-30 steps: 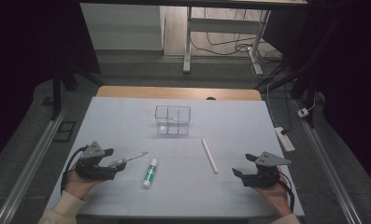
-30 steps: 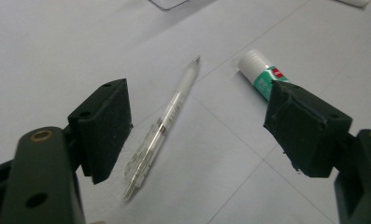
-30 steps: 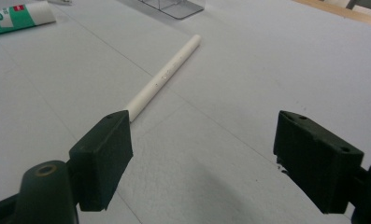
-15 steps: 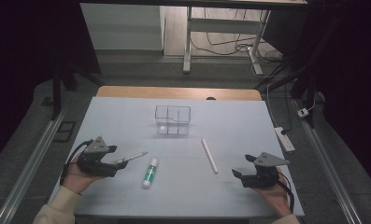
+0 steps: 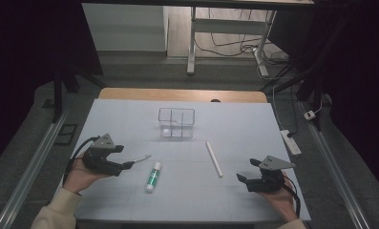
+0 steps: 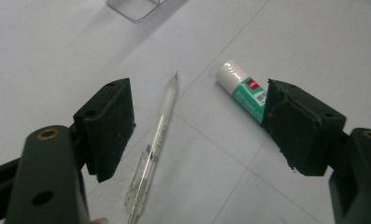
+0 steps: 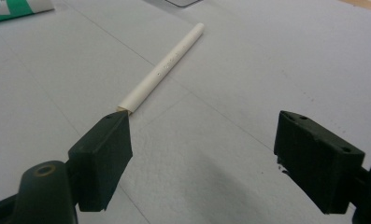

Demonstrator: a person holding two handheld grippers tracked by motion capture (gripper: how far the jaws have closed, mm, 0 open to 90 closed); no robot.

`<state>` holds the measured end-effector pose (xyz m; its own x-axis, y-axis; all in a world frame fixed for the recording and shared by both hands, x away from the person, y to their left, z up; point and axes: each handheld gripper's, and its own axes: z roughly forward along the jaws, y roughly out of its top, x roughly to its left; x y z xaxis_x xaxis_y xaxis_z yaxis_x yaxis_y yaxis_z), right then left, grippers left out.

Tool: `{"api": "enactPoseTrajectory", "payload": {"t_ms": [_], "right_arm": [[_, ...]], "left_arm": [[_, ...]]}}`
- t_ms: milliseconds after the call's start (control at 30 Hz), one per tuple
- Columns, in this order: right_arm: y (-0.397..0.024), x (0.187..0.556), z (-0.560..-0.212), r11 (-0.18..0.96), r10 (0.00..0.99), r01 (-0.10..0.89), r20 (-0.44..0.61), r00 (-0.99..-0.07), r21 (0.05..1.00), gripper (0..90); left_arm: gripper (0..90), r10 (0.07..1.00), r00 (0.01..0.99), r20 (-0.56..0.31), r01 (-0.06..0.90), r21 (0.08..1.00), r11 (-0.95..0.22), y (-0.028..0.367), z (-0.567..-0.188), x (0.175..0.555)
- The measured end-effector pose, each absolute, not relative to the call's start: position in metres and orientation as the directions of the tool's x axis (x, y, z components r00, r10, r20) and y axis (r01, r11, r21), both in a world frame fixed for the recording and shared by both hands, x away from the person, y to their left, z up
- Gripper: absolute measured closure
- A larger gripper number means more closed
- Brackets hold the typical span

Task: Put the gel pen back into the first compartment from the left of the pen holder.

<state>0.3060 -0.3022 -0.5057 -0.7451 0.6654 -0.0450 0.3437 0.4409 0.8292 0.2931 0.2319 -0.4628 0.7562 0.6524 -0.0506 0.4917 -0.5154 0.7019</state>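
A clear pen (image 5: 140, 158) (image 6: 156, 140) lies on the white table, its rear end between the jaws of my open left gripper (image 5: 128, 165) (image 6: 199, 126). A green-and-white glue stick (image 5: 153, 176) (image 6: 241, 93) lies just right of the pen. A white stick (image 5: 214, 158) (image 7: 162, 67) lies right of centre. My right gripper (image 5: 242, 179) (image 7: 202, 154) stands open near the front right; the white stick's near end sits by its left jaw. A clear compartment box (image 5: 176, 122) stands at the middle back.
The white table top (image 5: 254, 129) ends in a wooden strip at the far edge. A power strip (image 5: 290, 141) lies beside the table's right edge. Metal rails run along both sides of the table. Desk legs and cables stand on the floor beyond.
My left gripper has moved forward and right along the pen, which now lies between its jaws. The right gripper has barely shifted.
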Motion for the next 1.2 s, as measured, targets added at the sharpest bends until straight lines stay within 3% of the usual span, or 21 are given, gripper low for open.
{"api": "enactPoseTrajectory", "payload": {"t_ms": [700, 1200], "right_arm": [[-0.303, 0.304, -0.505, 0.440, 0.661, 0.349, -0.036, -0.750, 0.827, 18.8], [-0.303, 0.302, -0.506, 0.441, 0.661, 0.347, -0.038, -0.750, 0.828, 19.1]], "left_arm": [[27.8, 0.622, 0.783, -0.004, 0.489, 0.622, -0.612, 0.211, -0.460, 0.332], [27.8, 0.590, 0.807, -0.020, 0.492, 0.575, -0.654, 0.194, -0.467, 0.358]]}}
